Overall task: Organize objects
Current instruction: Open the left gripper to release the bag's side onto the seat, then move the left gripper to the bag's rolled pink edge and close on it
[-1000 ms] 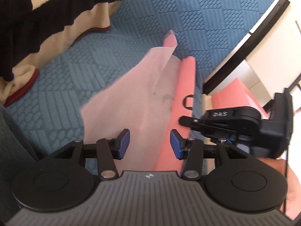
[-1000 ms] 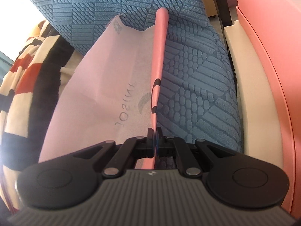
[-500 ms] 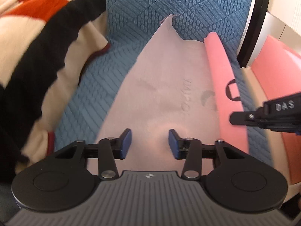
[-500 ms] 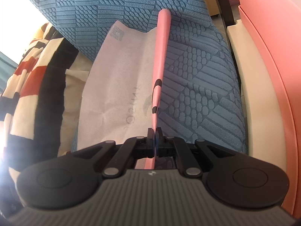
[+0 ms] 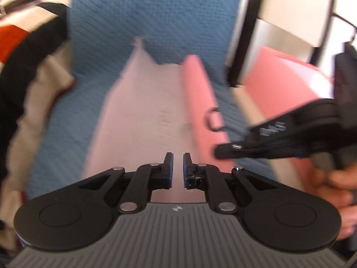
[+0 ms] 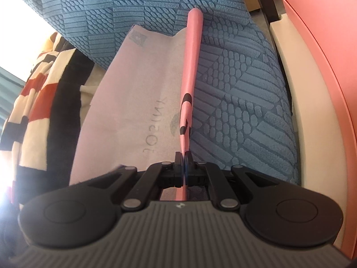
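Note:
A pale pink fabric bag (image 5: 142, 116) lies flat on the blue textured cover (image 5: 156, 22), with a stiffer salmon-pink edge strip (image 5: 196, 93) and a dark ring on it. My left gripper (image 5: 177, 164) hovers over the bag's near end, its jaws nearly closed with a narrow gap and nothing visibly between them. My right gripper (image 6: 184, 159) is shut on the pink strip (image 6: 191, 51), which runs away from the jaws; the bag (image 6: 133, 102) spreads to its left. The right gripper also shows in the left wrist view (image 5: 225, 151).
A striped black, cream and red blanket (image 5: 24, 51) lies on the left. A pink and cream frame (image 6: 312, 89) runs along the right. A dark frame post (image 5: 243, 31) stands at the back right.
My left gripper's jaws have closed from wide open to a narrow gap over the bag's near end. The right gripper keeps its grip on the strip.

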Demonstrator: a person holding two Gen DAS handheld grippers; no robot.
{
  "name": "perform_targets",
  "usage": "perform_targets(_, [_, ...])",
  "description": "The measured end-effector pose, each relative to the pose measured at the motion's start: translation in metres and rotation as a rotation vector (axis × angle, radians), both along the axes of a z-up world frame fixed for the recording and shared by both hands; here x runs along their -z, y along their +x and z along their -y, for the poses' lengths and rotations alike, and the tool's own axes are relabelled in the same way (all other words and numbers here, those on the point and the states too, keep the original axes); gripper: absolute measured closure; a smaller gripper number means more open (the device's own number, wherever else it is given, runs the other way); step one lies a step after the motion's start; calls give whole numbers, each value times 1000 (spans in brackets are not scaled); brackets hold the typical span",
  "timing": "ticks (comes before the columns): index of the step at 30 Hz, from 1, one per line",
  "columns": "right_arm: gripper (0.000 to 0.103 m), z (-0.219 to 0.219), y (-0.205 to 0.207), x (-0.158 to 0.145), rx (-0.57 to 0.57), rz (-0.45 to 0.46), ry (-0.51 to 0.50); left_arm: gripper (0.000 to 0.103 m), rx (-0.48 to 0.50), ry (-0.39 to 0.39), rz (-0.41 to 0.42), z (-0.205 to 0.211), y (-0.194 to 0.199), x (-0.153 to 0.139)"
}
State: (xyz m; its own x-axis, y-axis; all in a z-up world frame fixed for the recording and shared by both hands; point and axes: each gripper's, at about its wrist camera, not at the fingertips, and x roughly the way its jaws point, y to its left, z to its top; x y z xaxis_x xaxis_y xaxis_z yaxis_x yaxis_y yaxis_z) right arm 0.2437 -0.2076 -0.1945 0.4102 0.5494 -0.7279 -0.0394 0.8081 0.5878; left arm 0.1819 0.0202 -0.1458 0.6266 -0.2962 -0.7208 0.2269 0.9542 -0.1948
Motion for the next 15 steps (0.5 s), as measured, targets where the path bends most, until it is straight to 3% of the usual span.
perform_targets(6, [98,3,1,2,8,-16,17,87,95,-163,-81,8,1,3])
perform_targets(8, [98,3,1,2,5,-14,15,56,116,-200,-106,11,0,5])
perform_targets(9, [98,3,1,2,4,-14,14,52,118,-201,-101,13,-1,5])
perform_targets(15, [98,3,1,1,-1,-9,5,51,147,-163,-107,28,-6,12])
